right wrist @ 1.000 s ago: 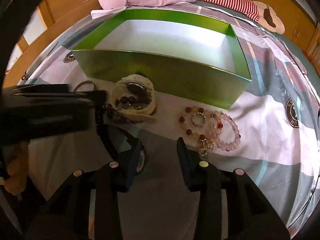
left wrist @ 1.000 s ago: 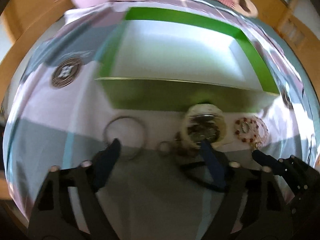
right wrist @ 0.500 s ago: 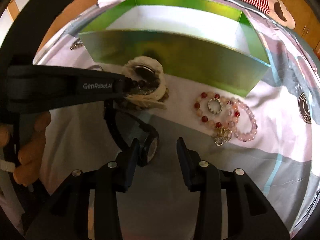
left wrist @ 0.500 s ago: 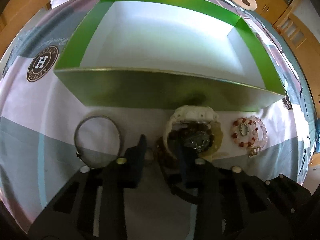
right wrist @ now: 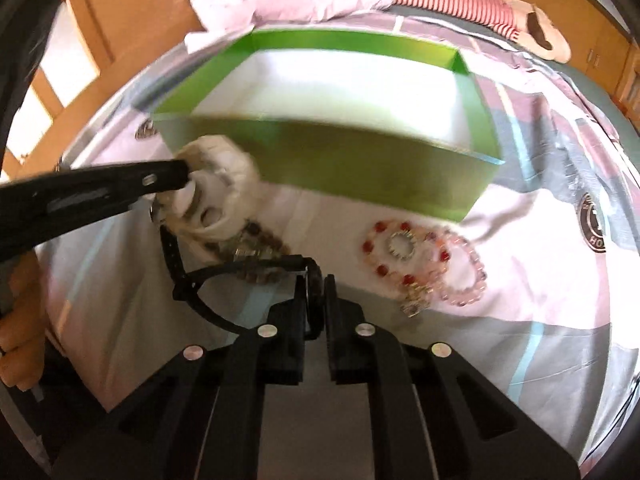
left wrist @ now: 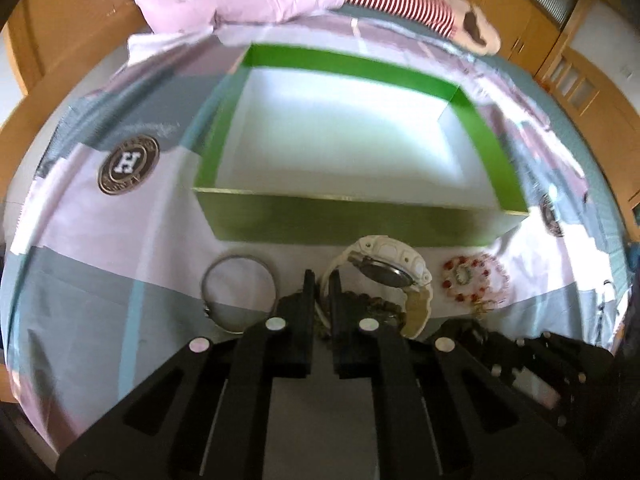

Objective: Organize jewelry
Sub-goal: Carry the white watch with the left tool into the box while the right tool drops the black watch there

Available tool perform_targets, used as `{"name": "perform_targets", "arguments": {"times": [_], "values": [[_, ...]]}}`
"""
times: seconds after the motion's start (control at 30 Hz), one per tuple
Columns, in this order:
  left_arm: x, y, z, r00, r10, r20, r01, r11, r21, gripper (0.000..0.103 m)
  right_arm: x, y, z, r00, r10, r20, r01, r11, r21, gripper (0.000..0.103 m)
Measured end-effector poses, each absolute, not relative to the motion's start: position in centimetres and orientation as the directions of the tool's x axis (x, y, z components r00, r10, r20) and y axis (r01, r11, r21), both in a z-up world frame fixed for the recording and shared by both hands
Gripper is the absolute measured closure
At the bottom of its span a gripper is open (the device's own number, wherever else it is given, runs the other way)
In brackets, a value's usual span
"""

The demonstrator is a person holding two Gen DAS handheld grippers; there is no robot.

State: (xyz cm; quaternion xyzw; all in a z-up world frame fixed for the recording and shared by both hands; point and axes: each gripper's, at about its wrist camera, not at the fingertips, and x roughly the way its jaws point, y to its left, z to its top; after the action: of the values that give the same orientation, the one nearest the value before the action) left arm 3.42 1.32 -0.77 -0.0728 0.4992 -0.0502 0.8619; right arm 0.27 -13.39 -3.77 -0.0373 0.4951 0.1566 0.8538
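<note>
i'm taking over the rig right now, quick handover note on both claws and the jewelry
Left claw: just closed, shut on the white watch strap.
Right claw: just closed, shut on the black watch.
Green box: nothing inside it yet.
On the bedsheet in front of the box: silver bangle, dark bead bracelet, red bead bracelet with a small ring inside it, and pink bead bracelet.
Done: both watches gripped.
Left: put them in the box, then the rest.
</note>
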Motion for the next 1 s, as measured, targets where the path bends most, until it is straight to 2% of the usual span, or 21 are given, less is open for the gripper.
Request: {"name": "perform_targets", "arguments": {"times": [0.13, 0.27, 0.5, 0.63, 0.73, 0.83, 1.0], "values": [[3.0, 3.0, -0.4, 0.495, -0.160, -0.854, -0.004, 0.983, -0.186, 0.096, 0.7, -14.2, -4.3, 0.456, 0.159, -0.876, -0.260, 0.965, 0.040, 0.094], [3.2, 4.4, -0.9, 0.472, -0.153, -0.868, -0.042, 0.980, -0.195, 0.096, 1.1, -14.5, -4.4, 0.455, 0.160, -0.876, -0.250, 0.967, 0.047, 0.094], [2.8, 5.7, 2.5, 0.534, -0.232, -0.813, -0.011, 0.960, -0.281, 0.096, 0.8, -17.6, 0.0, 0.553, 0.245, -0.796, -0.226, 0.964, 0.140, 0.094], [4.7, 5.9, 5.0, 0.588, -0.218, -0.779, -0.003, 0.962, -0.272, 0.096, 2.7, -19.2, 3.2, 0.610, 0.292, -0.736, -0.208, 0.956, 0.207, 0.094], [7.4, 5.3, 5.4, 0.606, -0.181, -0.774, -0.008, 0.972, -0.233, 0.095, 5.2, -19.4, 4.9, 0.643, 0.279, -0.713, -0.203, 0.960, 0.193, 0.094], [10.6, 4.7, 4.1, 0.592, -0.112, -0.798, -0.046, 0.984, -0.172, 0.095, 8.7, -18.9, 3.7, 0.641, 0.246, -0.727, -0.174, 0.969, 0.175, 0.094], [13.8, 3.4, 1.6, 0.576, -0.096, -0.812, -0.014, 0.992, -0.127, 0.094, 12.7, -18.4, -0.6, 0.571, 0.220, -0.791, -0.125, 0.975, 0.181, 0.093]]}}
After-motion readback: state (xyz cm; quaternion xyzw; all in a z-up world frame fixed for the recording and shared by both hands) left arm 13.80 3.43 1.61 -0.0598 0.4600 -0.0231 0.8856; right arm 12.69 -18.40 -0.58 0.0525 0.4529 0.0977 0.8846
